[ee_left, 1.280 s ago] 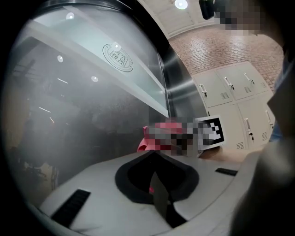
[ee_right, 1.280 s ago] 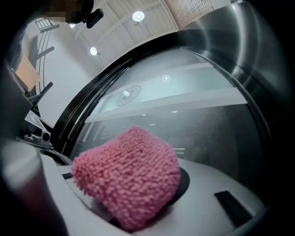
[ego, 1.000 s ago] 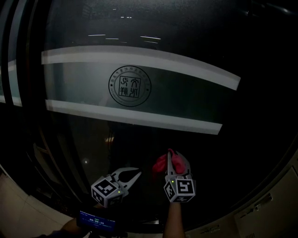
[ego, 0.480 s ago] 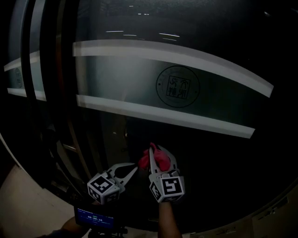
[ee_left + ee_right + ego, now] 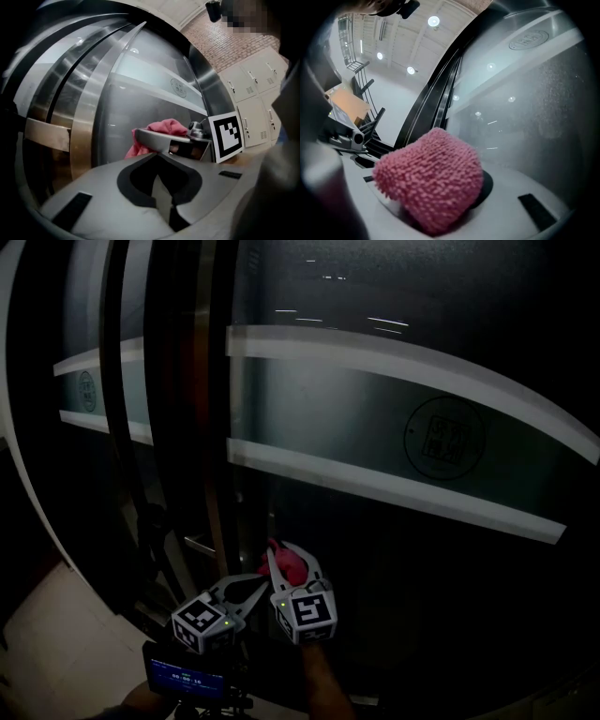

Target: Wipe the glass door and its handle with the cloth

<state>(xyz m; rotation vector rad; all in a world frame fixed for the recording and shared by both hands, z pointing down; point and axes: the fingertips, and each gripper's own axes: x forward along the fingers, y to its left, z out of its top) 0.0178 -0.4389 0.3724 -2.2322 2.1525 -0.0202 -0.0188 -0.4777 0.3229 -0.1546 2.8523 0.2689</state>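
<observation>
Cloth (image 5: 290, 565) clamped in right gripper (image 5: 289, 559), low against glass door (image 5: 394, 427). Left gripper (image 5: 255, 589) just beside, on its left, jaws together, nothing btw. Metal door edge (image 5: 217, 427) near, left of both grippers. Wide free glass to right & above.

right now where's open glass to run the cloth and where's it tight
Open: dark glass under the lower white stripe, right of the right tool and its pink cloth; frosted band left of the round seal. Tight: by the door handle, where the left tool crowds in.
</observation>
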